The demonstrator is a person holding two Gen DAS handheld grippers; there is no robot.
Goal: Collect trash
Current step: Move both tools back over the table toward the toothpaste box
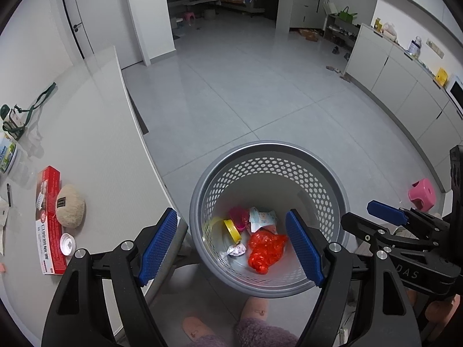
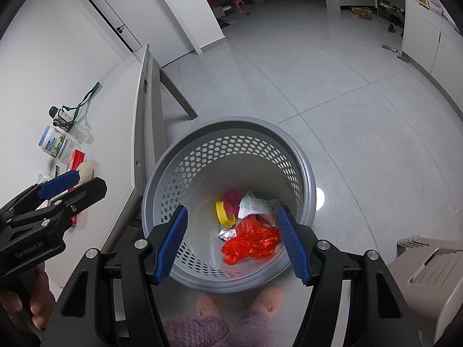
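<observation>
A grey perforated trash basket (image 1: 335, 193) (image 2: 303, 159) stands on the floor beside the table. Inside lie a crumpled red plastic bag (image 1: 264, 250) (image 2: 250, 241), a yellow lid (image 1: 231, 229) (image 2: 223, 212), a pink piece (image 1: 238, 217), a pale blue printed wrapper (image 1: 262, 218) (image 2: 256, 204) and a foil wrapper (image 1: 235, 250). My left gripper (image 1: 231, 245) is open and empty, held above the basket's near rim. My right gripper (image 2: 231, 241) is open and empty above the basket too; it shows at the right of the left wrist view (image 1: 387, 217).
The white table (image 1: 95, 144) (image 2: 110, 133) at the left holds a red box (image 1: 47, 217), a beige plush pouch (image 1: 71, 209), a small white cap (image 1: 67, 243), a jar (image 2: 53, 144) and a bottle with a green strap (image 2: 62, 117). A pink stool (image 1: 422, 195) and a beige stool (image 2: 428, 266) stand at the right.
</observation>
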